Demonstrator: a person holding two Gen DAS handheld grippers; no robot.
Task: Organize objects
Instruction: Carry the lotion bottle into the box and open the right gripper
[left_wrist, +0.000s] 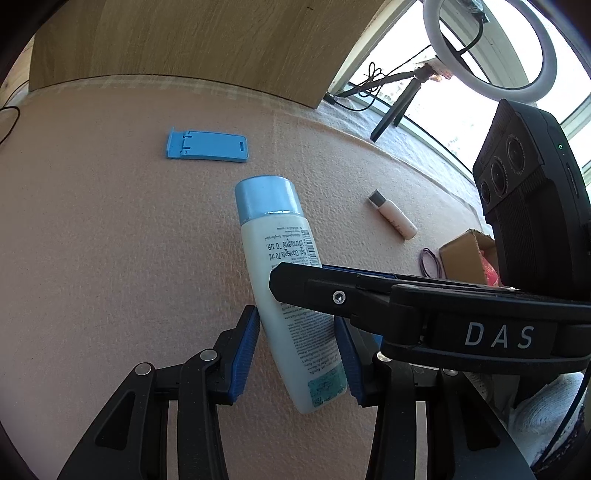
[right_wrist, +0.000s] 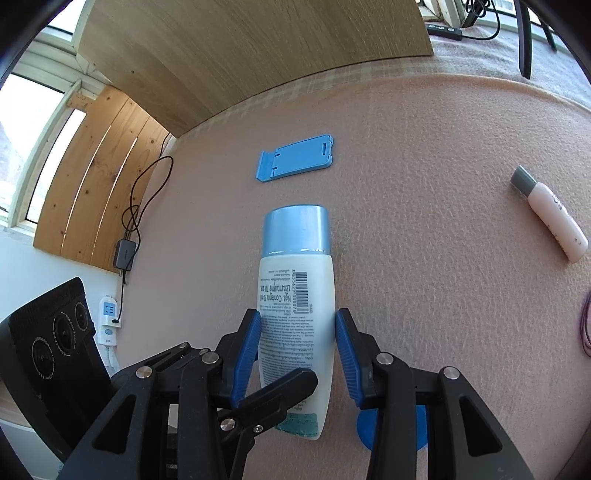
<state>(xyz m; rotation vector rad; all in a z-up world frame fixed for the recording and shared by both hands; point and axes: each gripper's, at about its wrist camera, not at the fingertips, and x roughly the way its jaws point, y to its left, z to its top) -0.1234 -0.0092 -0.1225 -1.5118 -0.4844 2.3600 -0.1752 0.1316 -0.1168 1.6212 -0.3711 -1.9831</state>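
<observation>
A white bottle (left_wrist: 284, 280) with a light-blue cap hangs over the pink blanket (left_wrist: 110, 240), its barcode label facing both cameras. My left gripper (left_wrist: 297, 321) has its blue pads against the bottle's lower sides, with the bottle tilted between them. In the right wrist view the bottle (right_wrist: 295, 295) sits straight between the pads of my right gripper (right_wrist: 298, 325), which press on both sides. A black finger (left_wrist: 295, 288) of the right gripper crosses in front of the bottle. A black finger (right_wrist: 291, 384) of the left gripper crosses the bottle's base.
A blue phone stand (left_wrist: 207, 146) lies flat beyond the bottle. A small pink bottle (left_wrist: 393, 216) with a grey cap lies to the right, near purple hair bands (left_wrist: 430, 262) and a cardboard box (left_wrist: 465, 254). A wooden board (left_wrist: 184, 48) closes the far side. A blue disc (right_wrist: 421, 428) lies under my right gripper.
</observation>
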